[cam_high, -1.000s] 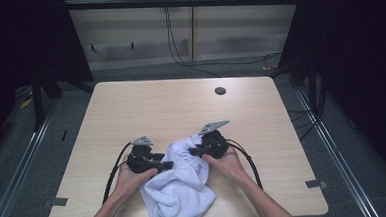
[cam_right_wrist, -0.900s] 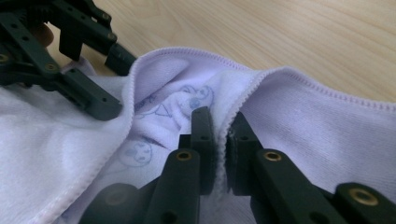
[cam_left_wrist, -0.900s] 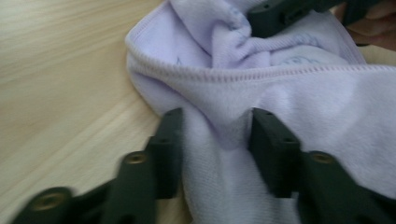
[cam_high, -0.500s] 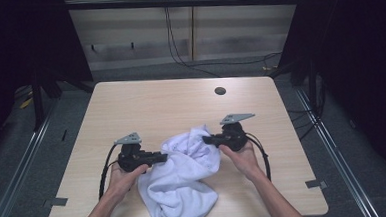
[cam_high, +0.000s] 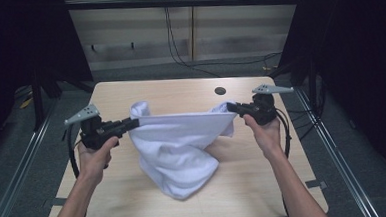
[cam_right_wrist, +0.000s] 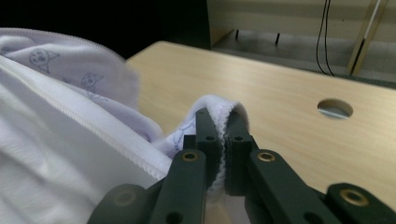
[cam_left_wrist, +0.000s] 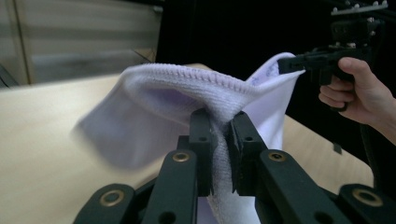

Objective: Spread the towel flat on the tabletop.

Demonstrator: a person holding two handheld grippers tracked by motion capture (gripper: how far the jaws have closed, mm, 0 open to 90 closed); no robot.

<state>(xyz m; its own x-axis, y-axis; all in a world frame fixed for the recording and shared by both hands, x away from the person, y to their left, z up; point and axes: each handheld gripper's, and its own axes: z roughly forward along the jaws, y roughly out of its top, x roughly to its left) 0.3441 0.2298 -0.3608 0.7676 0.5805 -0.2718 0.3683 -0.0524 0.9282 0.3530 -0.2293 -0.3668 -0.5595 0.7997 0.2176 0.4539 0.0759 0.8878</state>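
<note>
A rectangular light wooden table (cam_high: 136, 201) with rounded corners and a round cable hole (cam_high: 220, 91) near its far edge stands on a grey carpeted floor (cam_high: 13, 163), where metal rails (cam_high: 19, 170) run along both sides of the table. Behind the table is a pale beige panelled wall (cam_high: 126, 27) with thin black cables (cam_high: 175, 44) hanging down it and trailing across the floor. Dark black curtains (cam_high: 363, 54) close off the left and right sides, leaving the table evenly lit from above.
</note>
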